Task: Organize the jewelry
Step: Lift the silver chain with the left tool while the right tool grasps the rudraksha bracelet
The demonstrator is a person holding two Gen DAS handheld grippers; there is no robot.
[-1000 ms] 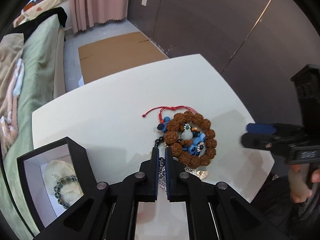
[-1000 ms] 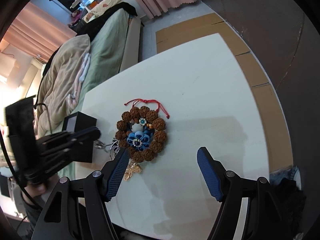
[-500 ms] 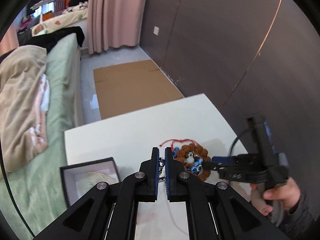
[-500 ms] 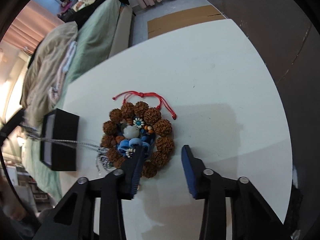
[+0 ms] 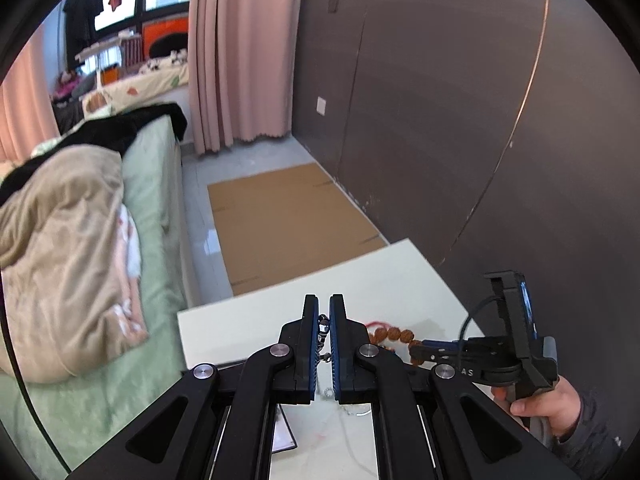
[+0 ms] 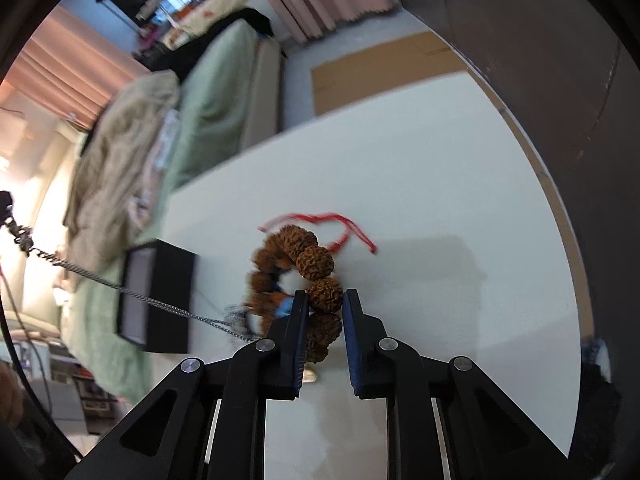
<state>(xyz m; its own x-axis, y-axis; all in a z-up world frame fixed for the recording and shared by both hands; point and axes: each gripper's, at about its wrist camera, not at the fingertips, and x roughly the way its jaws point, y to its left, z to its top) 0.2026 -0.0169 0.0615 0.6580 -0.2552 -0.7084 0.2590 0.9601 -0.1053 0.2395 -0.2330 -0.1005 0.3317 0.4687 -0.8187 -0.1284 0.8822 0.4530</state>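
**Two Grips, One Box Unreadable**

The left gripper (image 5: 324,332) pinched a silver chain (image 6: 160,304) stretched above the white table (image 6: 440,184). The right gripper (image 6: 325,300), jaws just closing, clamped the seed-bead bracelet (image 6: 316,264) there. The black box (image 6: 160,292) stood nearby, contents hidden, edges blurred.

Left gripper (image 5: 324,320) pinches a silver chain (image 5: 322,330) above the white table (image 5: 248,328); the right gripper (image 5: 416,350) meets brown beads (image 5: 394,335).
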